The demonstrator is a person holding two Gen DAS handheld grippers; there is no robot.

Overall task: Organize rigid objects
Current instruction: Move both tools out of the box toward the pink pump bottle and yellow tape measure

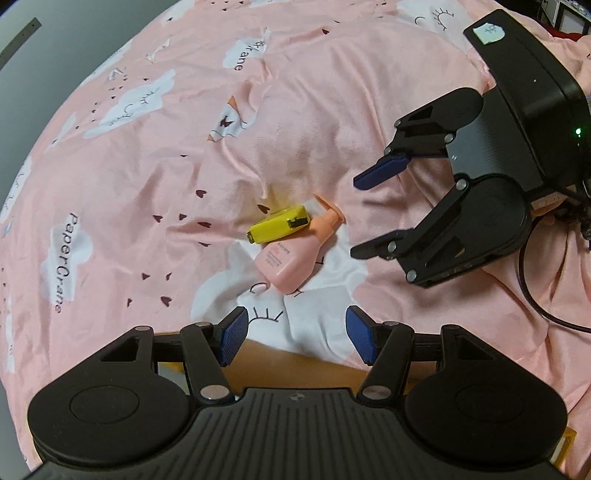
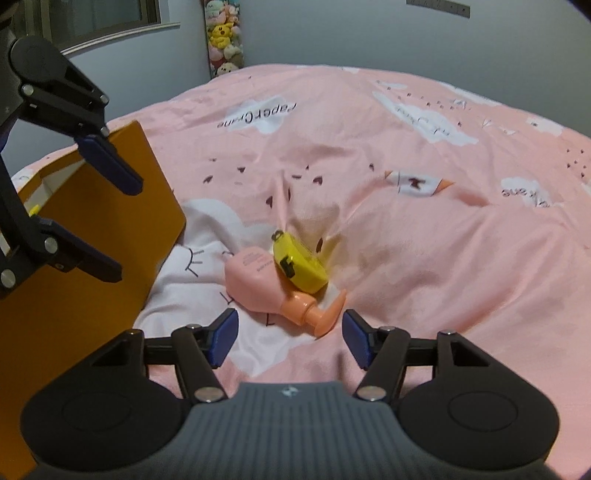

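A pink pump bottle (image 1: pixel 291 258) (image 2: pixel 258 280) lies on its side on the pink bedspread (image 1: pixel 147 184) (image 2: pixel 424 240). A yellow tape measure (image 1: pixel 279 221) (image 2: pixel 299 266) leans against its neck. My left gripper (image 1: pixel 297 336) (image 2: pixel 118 227) hovers open just short of the bottle's base, above an orange box (image 2: pixel 110 240), with nothing between its blue pads. My right gripper (image 2: pixel 290 339) (image 1: pixel 365 216) comes from the opposite side, open and empty, and the pump nozzle lies just ahead of its fingertips. Neither gripper touches an object.
The open orange box stands on the bed beside the bottle, its tall wall close to the left gripper. A black cable (image 1: pixel 535 295) trails from the right gripper over the cover. Plush toys (image 2: pixel 223 37) hang on the grey wall, and a window (image 2: pixel 92 18) is behind.
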